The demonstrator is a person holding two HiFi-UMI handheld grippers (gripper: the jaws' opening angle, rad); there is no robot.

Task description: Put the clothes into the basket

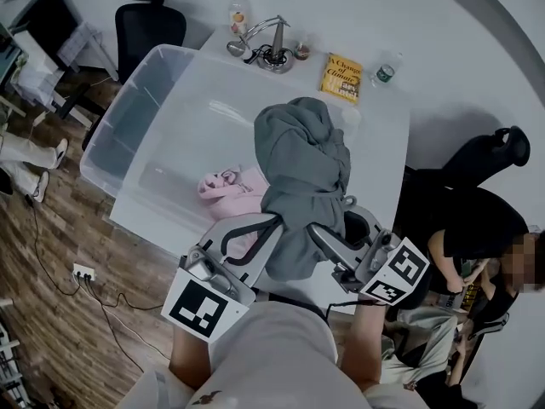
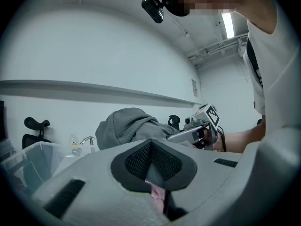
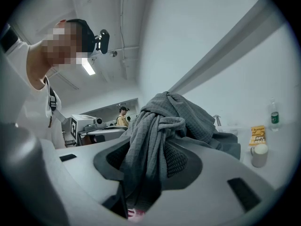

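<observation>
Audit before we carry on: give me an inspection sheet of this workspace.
Surface: white table.
Job's things: grey garment held up above the table; pink garment beneath it, in or beside the clear basket, cannot tell.
Clutter: yellow book, bottle, tap-like fixture at far edge.
Grippers: right gripper jaws shut on grey garment; left gripper jaws together, no cloth seen between.
Cables: cords and socket strip on floor.
Surroundings: office chairs, seated person, wooden floor.
</observation>
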